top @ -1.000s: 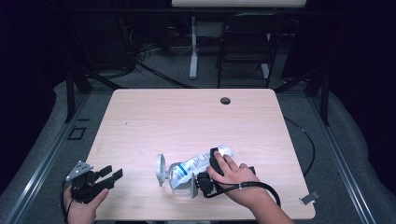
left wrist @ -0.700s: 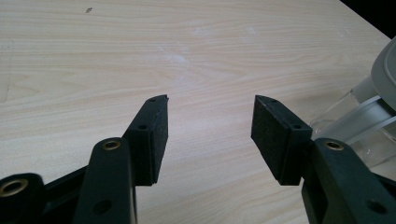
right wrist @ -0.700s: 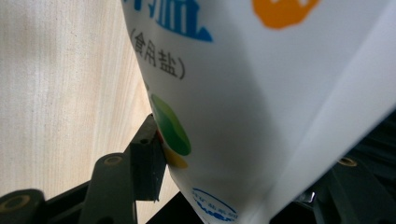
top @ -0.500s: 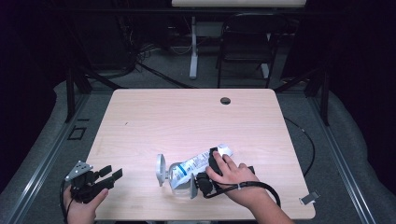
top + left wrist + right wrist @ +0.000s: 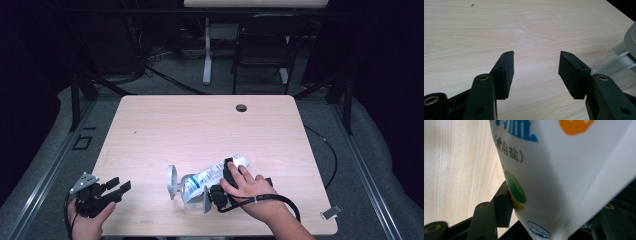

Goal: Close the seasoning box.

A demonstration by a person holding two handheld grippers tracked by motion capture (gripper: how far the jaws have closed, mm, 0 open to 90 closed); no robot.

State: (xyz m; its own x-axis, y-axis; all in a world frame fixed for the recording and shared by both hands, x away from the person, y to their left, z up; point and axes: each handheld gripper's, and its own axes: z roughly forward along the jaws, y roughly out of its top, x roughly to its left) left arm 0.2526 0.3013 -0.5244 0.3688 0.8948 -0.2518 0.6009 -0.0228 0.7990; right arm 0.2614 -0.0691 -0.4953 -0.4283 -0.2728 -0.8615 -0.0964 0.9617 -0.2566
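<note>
Our right claw [image 5: 544,220] grips the salt bag [image 5: 564,170] between its pads, our left claw [image 5: 536,68] gapes wide over bare table [image 5: 499,25].

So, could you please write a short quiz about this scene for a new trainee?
1. True or false: the left gripper is closed on the bag.
2. What does the right gripper hold between its jaws?
A. a white printed bag
B. a metal spoon
C. a folded towel
3. Fill the gap: the clear jar lies on its ____ on the wooden table.

Key
1. False. Its jaws stand apart over bare wood, near the table's front left corner.
2. A. The white printed bag sits between the jaws, with the left pad pressed to it in the right gripper view.
3. side; its grey lid faces left in the high view.
</note>
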